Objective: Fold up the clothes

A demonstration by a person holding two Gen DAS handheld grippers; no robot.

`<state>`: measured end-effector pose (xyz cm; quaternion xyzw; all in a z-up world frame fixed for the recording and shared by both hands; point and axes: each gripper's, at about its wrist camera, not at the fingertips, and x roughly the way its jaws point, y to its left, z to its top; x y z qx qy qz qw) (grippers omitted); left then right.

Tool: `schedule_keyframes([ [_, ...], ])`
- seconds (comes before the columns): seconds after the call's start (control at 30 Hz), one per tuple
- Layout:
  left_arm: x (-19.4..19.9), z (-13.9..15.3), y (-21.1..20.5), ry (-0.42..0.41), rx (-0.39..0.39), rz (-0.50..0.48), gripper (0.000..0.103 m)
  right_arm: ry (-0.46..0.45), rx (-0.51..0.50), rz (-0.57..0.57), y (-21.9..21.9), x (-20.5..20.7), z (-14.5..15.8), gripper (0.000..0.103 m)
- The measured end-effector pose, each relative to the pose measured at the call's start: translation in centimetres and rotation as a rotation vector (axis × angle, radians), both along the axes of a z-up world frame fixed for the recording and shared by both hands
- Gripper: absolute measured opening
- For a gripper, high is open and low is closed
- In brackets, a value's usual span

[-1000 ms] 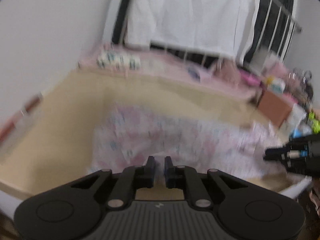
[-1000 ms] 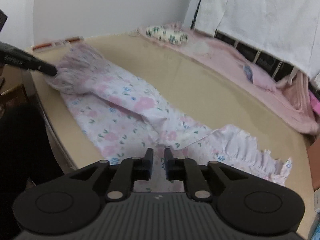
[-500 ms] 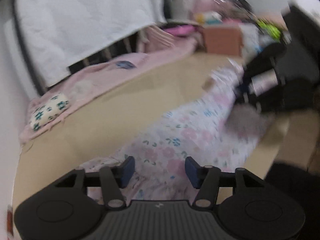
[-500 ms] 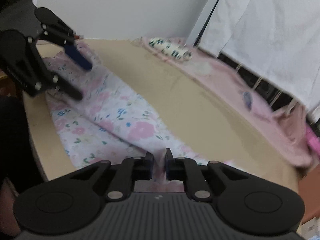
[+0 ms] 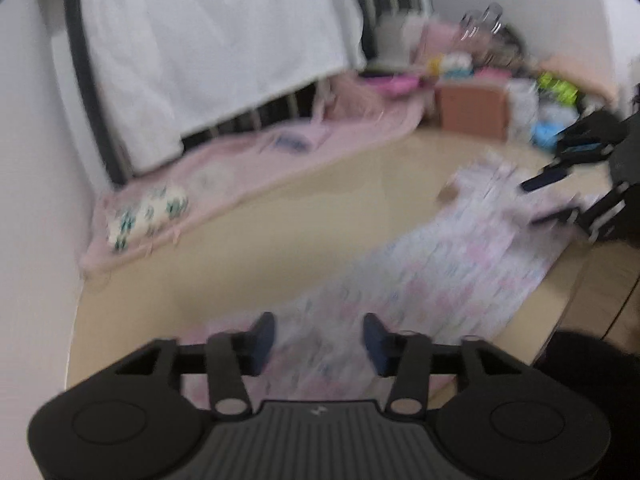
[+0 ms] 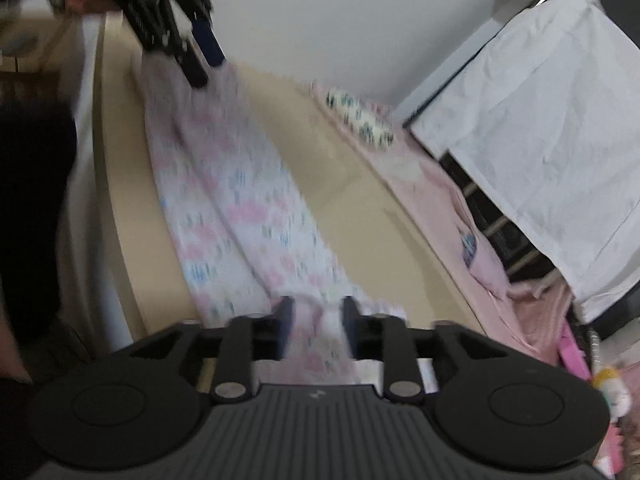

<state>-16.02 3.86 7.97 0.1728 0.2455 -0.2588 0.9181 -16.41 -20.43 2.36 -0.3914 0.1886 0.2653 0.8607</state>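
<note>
Right wrist view: floral garment (image 6: 240, 216) lies lengthwise, unfolded, mid-frame; right tool (image 6: 316, 326) and left tool (image 5: 318, 340) both gape, gripping nothing.

Left hand-held gripper (image 5: 318, 338): fingers spread wide apart, lower centre of frame. Right hand-held gripper (image 6: 318, 326): fingers parted, lower centre of frame.

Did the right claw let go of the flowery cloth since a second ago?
Yes. The right claw was pinched shut on the flowery cloth; now its jaws stand apart, with cloth lying loose between them on the tan table.
</note>
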Motion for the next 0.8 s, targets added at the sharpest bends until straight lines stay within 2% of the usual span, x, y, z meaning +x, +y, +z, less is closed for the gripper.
schedule_keyframes([
  [0.07, 0.2, 0.0, -1.8, 0.005, -0.012, -0.091, 0.062, 0.021, 0.075, 0.037, 0.4, 0.2, 0.6, 0.037],
  [0.13, 0.9, -1.6, -3.6, 0.029, 0.077, -0.151, 0.060, 0.056, 0.085, 0.073, 1.5, 1.3, 0.1, 0.036],
  [0.2, 1.7, -3.4, -3.7, 0.057, 0.154, -0.156, 0.054, 0.104, 0.046, 0.066, 2.2, 2.4, -1.2, 0.018],
  [0.23, 2.1, -3.9, -3.0, 0.083, 0.158, -0.128, 0.053, 0.131, 0.030, 0.056, 2.3, 2.9, -1.7, 0.016],
  [0.3, 2.9, -4.1, 0.0, 0.129, 0.089, -0.066, 0.054, 0.162, 0.058, 0.011, 1.2, 3.1, -1.8, 0.018],
  [0.33, 2.9, -3.7, 1.4, 0.128, 0.049, -0.043, 0.054, 0.207, 0.092, -0.010, 0.5, 3.1, -1.2, 0.020],
  [0.4, 2.6, -2.4, 4.0, 0.094, -0.026, 0.002, 0.054, 0.247, 0.186, -0.052, 0.0, 2.9, 0.3, 0.037],
  [0.47, 2.0, -0.9, 6.2, 0.026, -0.083, 0.097, 0.056, 0.211, 0.325, -0.115, 0.5, 2.5, 1.9, 0.038],
  [0.57, 1.4, 0.9, 9.0, -0.005, -0.217, 0.221, 0.054, 0.217, 0.470, -0.162, 3.1, 3.3, 2.3, 0.038],
  [0.7, -0.9, 1.7, 9.8, -0.039, -0.422, 0.221, 0.056, 0.238, 0.518, -0.083, 7.1, 4.2, 1.8, 0.039],
  [0.73, -1.2, 1.4, 9.6, -0.027, -0.427, 0.203, 0.056, 0.244, 0.530, -0.063, 8.1, 4.5, 1.6, 0.039],
  [0.8, -1.5, 0.0, 9.0, 0.013, -0.382, 0.176, 0.056, 0.254, 0.554, -0.023, 10.1, 4.9, 1.4, 0.039],
])
